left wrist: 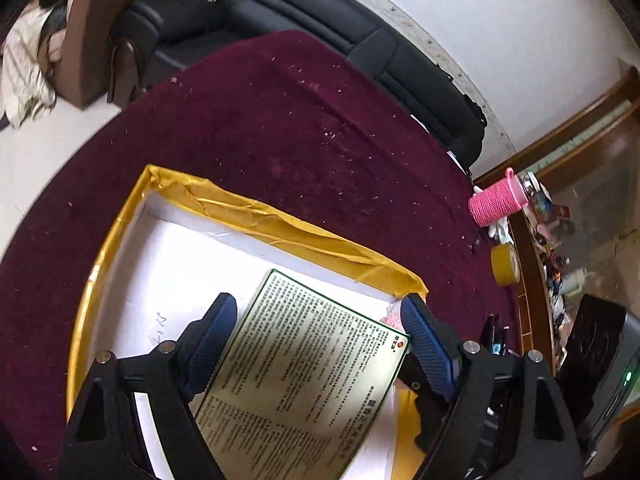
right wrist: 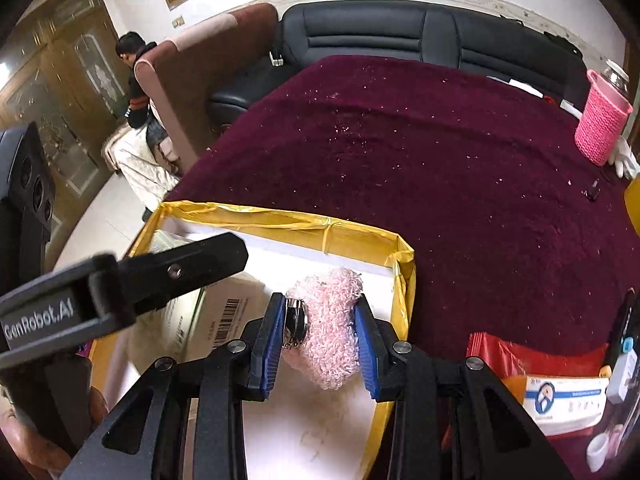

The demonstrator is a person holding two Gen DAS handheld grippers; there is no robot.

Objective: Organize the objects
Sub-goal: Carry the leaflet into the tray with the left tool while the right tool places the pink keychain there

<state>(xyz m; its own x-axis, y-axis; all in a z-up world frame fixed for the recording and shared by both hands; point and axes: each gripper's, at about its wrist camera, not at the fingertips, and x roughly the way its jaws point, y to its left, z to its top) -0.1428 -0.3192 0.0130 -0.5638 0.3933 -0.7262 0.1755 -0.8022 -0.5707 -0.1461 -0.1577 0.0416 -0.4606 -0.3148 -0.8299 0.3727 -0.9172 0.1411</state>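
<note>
While hovering over the tray: both tongs at work above the yellow-taped tray (right wrist: 404,280).
Left gripper (left wrist: 320,316): spread wide, blue fingers (left wrist: 212,340) either side of the green leaflet box (left wrist: 304,356), not visibly touching it.
Green leaflet box: flat inside the tray (left wrist: 120,248), printed face up, lying between the left tongs and partly beneath them.
Right gripper (right wrist: 320,340): narrowed and clamped on the pink fuzzy item (right wrist: 332,332), a shiny metal ring (right wrist: 295,322) pressed against the left pad.
Pink fuzzy item: held between the blue pads, raised over the tray's right near corner; a pink edge showing by the right finger in the left view (left wrist: 390,320).
Tray: resting on the maroon cloth (right wrist: 440,168), white floor, barcoded white box (right wrist: 228,316) inside.
Nearby: pink woven holder (right wrist: 602,128) at the cloth's far right; yellow tape roll (left wrist: 505,265) at the cloth's edge; red packet (right wrist: 536,356) just beside the tray.
</note>
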